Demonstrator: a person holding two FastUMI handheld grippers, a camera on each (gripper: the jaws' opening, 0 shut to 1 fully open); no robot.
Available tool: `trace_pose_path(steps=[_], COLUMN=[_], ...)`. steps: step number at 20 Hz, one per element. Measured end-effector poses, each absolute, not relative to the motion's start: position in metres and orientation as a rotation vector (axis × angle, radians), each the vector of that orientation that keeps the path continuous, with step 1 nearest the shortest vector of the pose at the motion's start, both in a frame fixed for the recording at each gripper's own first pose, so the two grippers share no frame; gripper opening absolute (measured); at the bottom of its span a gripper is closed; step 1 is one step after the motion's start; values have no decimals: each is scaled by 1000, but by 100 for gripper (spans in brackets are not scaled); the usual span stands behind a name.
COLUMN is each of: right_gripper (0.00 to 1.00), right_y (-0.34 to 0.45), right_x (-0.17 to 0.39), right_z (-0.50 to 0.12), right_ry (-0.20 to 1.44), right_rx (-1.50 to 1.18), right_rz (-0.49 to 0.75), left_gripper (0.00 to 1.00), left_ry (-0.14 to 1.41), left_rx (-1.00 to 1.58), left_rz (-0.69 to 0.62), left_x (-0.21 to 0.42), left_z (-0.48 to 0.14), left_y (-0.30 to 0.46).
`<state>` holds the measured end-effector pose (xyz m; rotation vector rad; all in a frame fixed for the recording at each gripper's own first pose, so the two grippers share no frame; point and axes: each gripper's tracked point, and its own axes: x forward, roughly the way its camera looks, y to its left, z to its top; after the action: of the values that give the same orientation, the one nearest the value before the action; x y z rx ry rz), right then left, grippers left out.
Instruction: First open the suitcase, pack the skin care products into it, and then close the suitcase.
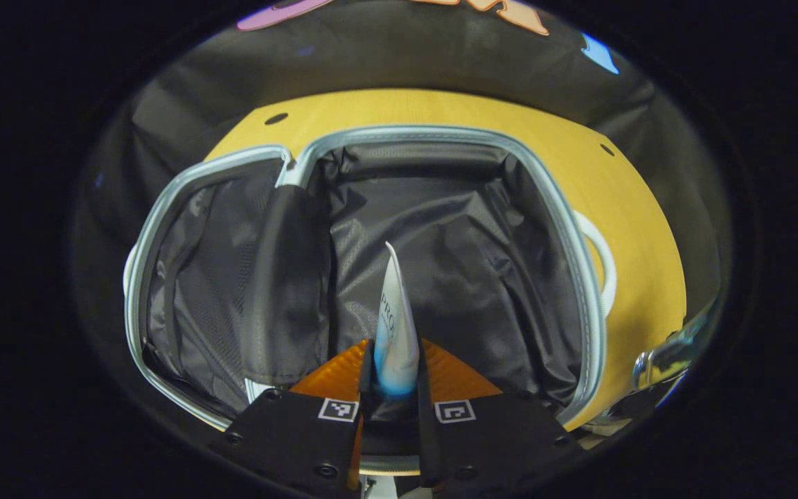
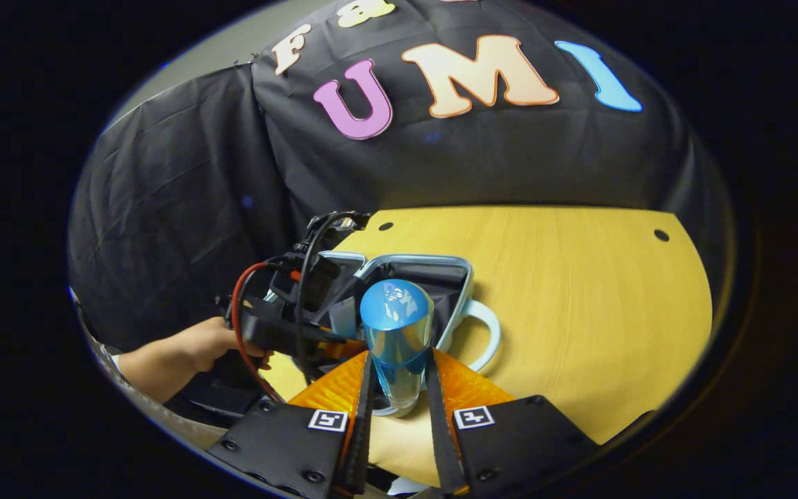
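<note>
The suitcase (image 1: 582,277) lies open on the wooden table, its pale blue rim framing two halves with dark lining. My left gripper (image 1: 395,371) hovers over the larger half and is shut on a white and blue tube (image 1: 394,319) that points forward into the case. In the right gripper view, my right gripper (image 2: 399,388) is shut on a clear bottle with a blue cap (image 2: 396,326), held above the table in front of the suitcase (image 2: 465,277). The left gripper (image 2: 288,312) with its cables is visible there over the case, held by a hand (image 2: 198,343).
The wooden table (image 2: 579,312) stretches wide to the right of the suitcase. A white handle (image 2: 485,333) sticks out from the case's right side. The black cloth wall rises behind the table. A shiny object (image 1: 669,357) is visible at the table's right edge in the left gripper view.
</note>
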<state>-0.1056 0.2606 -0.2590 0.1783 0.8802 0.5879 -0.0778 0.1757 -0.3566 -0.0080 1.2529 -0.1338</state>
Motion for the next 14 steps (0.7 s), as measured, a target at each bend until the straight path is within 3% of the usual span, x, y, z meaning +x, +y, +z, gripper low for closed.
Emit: trace_pose_path(steps=[1,2,4,7,11,14], right_gripper=[41,41,39,41,41,38], right_y=[265,270,280,297,318,328], right_x=[-104,-105,-103,-101,-104,-107], right_z=[-261,-265,-270,-287,-326,-360], right_ry=[899,920,943,992,1091,1157], right_rx=[187,189,195,175,163,146], right_rz=[578,571,558,545,514,463], left_gripper=[29,25,33,90,87,88], left_ry=[1267,1278,1273,1213,1105,1037], left_rx=[-8,-11,-43,-95,-204,-248], left_rz=[-145,-158,-193,-273,-340,-291], left_x=[-74,-74,-71,-66,-54,-41], left_z=[-362,-363,-362,-343,-296,-275], left_y=[176,176,173,163,168,211])
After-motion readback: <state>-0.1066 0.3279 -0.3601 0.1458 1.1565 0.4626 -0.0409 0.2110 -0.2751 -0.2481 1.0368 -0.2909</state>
